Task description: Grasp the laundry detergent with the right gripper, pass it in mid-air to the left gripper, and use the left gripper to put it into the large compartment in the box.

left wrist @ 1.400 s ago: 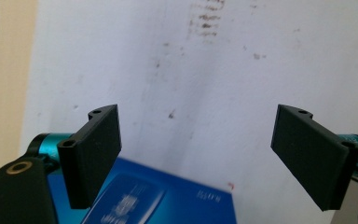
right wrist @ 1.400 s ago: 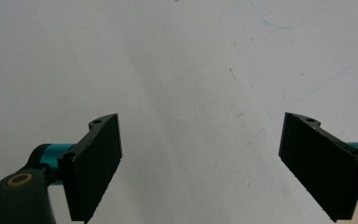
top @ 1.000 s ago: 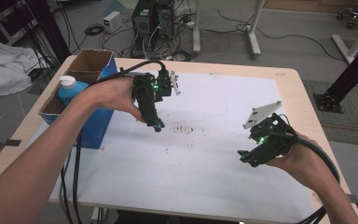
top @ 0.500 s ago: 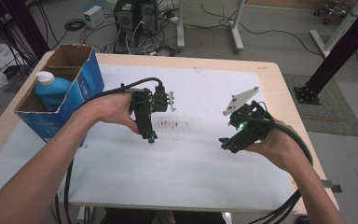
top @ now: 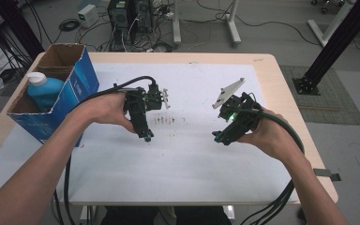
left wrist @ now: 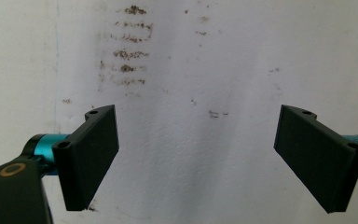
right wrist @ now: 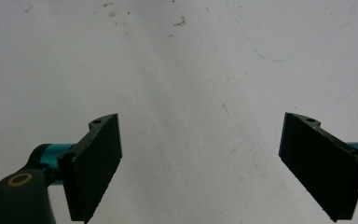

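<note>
White sheeting (top: 183, 159) covers most of the worktop (top: 281, 84), and both grippers hang over its middle with nothing between their jaws. The left gripper (top: 146, 134) points down near a patch of brown smudges (top: 165, 120), which also shows in the left gripper view (left wrist: 129, 53) above jaws spread wide over bare sheet. The right gripper (top: 218, 137) hovers towards the right edge, slanted down and inward; in the right gripper view its jaws are likewise wide apart, above clean sheet crossed by a faint blue pen line (right wrist: 307, 46). At the far left corner stands a blue cardboard box (top: 70, 101) with its flaps up, and in it a blue bottle (top: 44, 90) with a white cap, well apart from either gripper. Judging by this, the work is at its start or in a pause between steps: no thing is gripped or touched, and the bottle in the box is the only thing at hand to pick up. The next move would probably call for the left gripper to swing out to that corner, come down over the box rim, and close its jaws around the bottle's neck or body without catching the flaps.
</note>
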A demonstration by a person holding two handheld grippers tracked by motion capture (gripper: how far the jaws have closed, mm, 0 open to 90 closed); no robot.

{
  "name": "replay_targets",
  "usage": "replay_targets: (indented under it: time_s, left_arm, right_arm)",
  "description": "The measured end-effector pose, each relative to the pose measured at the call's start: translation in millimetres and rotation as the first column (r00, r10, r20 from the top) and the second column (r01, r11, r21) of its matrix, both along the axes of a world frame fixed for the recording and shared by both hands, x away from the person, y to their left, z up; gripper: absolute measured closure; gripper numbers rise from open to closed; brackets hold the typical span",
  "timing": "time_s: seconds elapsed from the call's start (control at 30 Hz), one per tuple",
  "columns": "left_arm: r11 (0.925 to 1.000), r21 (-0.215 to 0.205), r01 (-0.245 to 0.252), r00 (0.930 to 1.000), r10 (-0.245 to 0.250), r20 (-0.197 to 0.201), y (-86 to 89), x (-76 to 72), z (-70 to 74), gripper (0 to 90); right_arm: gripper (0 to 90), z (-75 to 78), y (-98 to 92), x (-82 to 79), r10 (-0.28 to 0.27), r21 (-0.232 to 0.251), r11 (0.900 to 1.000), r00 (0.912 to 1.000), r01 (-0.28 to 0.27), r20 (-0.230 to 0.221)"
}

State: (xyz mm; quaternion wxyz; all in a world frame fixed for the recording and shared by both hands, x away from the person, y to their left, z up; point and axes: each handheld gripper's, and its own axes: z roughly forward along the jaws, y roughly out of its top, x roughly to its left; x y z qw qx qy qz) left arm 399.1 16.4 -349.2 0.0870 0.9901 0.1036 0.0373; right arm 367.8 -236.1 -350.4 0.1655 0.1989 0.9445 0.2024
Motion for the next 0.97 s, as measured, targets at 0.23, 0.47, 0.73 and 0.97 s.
replay_targets:
  time_s: [0.23,0.47,0.73,0.97]
  left_arm:
    - [1.0,0.003,-0.002,1.0,0.002,-0.006,0.9,0.6,-0.5,13.8]
    - [1.0,-0.002,-0.004,0.9999,0.004,-0.01,1.2,0.6,-0.5,13.8]
    - [1.0,0.0,-0.002,1.0,0.002,-0.009,1.9,0.4,0.0,13.8]
    - [0.9996,-0.028,-0.01,0.9998,0.01,-0.018,4.0,-0.8,4.9,13.8]
  right_arm:
    - [12.6,-2.3,4.1,1.1,0.005,0.004,1.0,1.0,-0.005,0.0]
    - [12.6,-3.7,7.6,2.9,0.015,0.003,1.0,0.9999,-0.015,-0.004]
    - [12.6,-4.1,10.3,3.9,0.013,-0.001,1.0,0.9999,-0.013,-0.004]
    - [12.6,2.1,14.2,-1.0,0.012,0.002,1.0,0.9999,-0.012,0.005]
